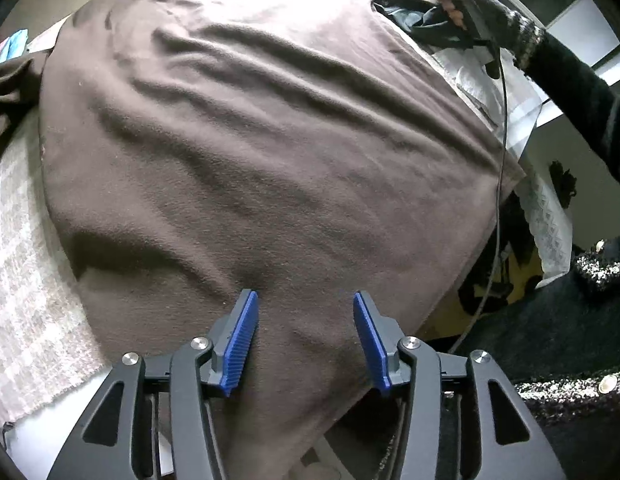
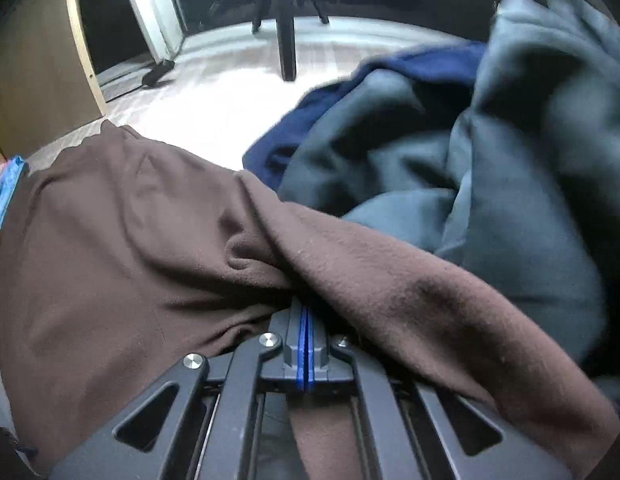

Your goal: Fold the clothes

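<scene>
Right tongs [image 2: 304, 312] clamping brown garment [image 2: 110, 248] – left tongs [image 1: 306, 304] spread above it

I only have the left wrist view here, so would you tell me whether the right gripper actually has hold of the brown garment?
Observer: Yes. In the right wrist view the right gripper is shut, its blue pads pressed together on a fold of the brown garment.
Operator: Thank you. What lies beyond that fold?
Observer: A rumpled grey garment sits to the right, with a navy garment behind it; the brown edge overlaps the grey one.
Operator: And is my left gripper holding anything?
Observer: No. The left gripper is open, its pads apart above the brown cloth.
</scene>
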`<state>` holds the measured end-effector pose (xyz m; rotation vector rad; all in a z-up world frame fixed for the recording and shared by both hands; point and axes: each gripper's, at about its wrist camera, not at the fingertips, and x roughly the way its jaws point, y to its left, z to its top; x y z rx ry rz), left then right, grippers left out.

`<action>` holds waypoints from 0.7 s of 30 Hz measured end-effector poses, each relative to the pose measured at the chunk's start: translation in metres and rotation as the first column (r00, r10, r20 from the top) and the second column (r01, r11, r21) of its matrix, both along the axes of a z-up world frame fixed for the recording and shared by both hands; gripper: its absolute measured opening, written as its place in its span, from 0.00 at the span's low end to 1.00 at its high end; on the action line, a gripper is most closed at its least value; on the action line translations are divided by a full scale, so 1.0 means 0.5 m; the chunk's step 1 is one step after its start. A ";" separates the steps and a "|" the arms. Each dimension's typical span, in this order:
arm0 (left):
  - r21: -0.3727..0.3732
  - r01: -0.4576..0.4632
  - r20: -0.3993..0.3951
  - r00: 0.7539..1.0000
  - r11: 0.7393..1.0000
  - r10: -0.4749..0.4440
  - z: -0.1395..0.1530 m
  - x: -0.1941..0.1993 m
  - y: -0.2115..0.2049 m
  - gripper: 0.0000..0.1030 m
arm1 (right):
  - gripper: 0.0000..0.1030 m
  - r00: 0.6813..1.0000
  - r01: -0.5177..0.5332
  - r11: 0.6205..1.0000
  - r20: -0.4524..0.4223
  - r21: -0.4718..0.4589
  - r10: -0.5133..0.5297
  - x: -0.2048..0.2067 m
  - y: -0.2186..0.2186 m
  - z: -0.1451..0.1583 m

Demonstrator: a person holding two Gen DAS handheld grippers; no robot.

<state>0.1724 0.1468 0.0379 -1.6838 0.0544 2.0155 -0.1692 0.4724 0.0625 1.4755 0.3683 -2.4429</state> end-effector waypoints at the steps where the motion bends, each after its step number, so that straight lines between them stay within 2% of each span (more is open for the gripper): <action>1: -0.001 0.001 0.001 1.000 1.000 -0.001 0.001 0.000 -0.002 0.49 | 0.01 1.000 -0.018 1.000 -0.021 0.024 0.019 0.017 -0.015 0.006; 2: -0.006 0.003 0.000 1.000 1.000 -0.003 0.000 0.001 0.002 0.50 | 0.04 0.999 -0.035 0.999 -0.031 0.038 0.036 0.036 -0.029 0.011; 5: -0.021 0.007 -0.003 1.000 1.000 -0.007 -0.001 0.002 0.013 0.50 | 0.09 0.997 -0.081 0.995 0.015 -0.060 0.082 0.085 -0.051 0.019; 9: -0.041 0.013 -0.006 1.000 0.999 -0.014 -0.003 0.003 0.026 0.52 | 0.28 0.994 -0.060 0.987 0.085 -0.151 0.073 0.123 -0.042 0.004; 16: -0.052 0.035 -0.017 0.999 0.998 -0.036 0.001 0.011 0.016 0.58 | 0.28 0.981 -0.014 0.974 0.184 -0.226 0.057 0.093 -0.071 -0.050; 17: -0.053 0.038 -0.019 0.999 0.998 -0.039 0.001 0.011 0.020 0.58 | 0.26 0.982 -0.034 0.979 0.175 -0.200 0.070 0.096 -0.077 -0.053; 18: -0.054 0.040 -0.021 0.999 0.998 -0.041 0.000 0.012 0.022 0.58 | 0.06 0.984 -0.065 0.986 0.156 -0.155 0.089 0.101 -0.086 -0.055; 19: -0.054 0.043 -0.024 0.999 0.998 -0.044 0.000 0.013 0.022 0.59 | 0.06 0.984 -0.094 0.990 0.141 -0.106 0.108 0.103 -0.089 -0.056; 21: -0.050 0.048 -0.029 0.998 0.998 -0.050 0.000 0.014 0.023 0.60 | 0.06 0.985 -0.080 0.993 0.148 -0.091 0.093 0.094 -0.070 -0.056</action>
